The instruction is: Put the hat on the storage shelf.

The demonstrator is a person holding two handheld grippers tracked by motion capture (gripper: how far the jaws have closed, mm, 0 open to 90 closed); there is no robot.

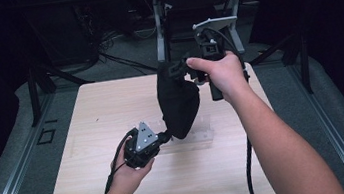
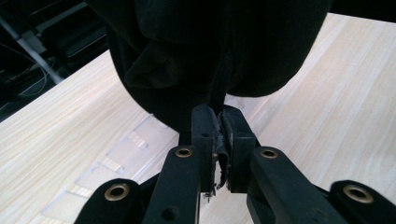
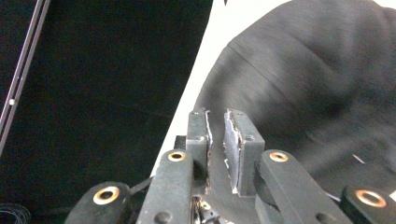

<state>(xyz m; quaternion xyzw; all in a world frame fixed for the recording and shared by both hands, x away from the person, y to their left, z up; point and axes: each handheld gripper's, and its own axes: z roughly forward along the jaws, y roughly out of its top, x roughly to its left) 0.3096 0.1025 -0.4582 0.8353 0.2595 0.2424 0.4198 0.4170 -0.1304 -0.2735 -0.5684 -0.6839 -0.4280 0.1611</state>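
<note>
Bench (image 1: 89, 138): pale wood; front edge cut off at 6 o'clock in the high view.
Black cloth (image 1: 178, 103): hangs above bench centre, bulging low, its lower tip towards 7 o'clock; what kind of item it is cannot be told.
Left tongs (image 2: 219, 140): jaws together, clamped on a fold at the cloth's lower edge; in the high view the tips are hidden behind the cloth.
Right tongs (image 3: 215, 149): raised at 1 o'clock; narrow gap between the jaws, cloth (image 3: 303, 93) blurred beyond; whether they pinch it cannot be told.
Clear plastic piece (image 1: 200, 132): lies flat under the cloth, partly covered, outline faint.
Surroundings: dark; stand legs at 12 o'clock barely readable.
</note>
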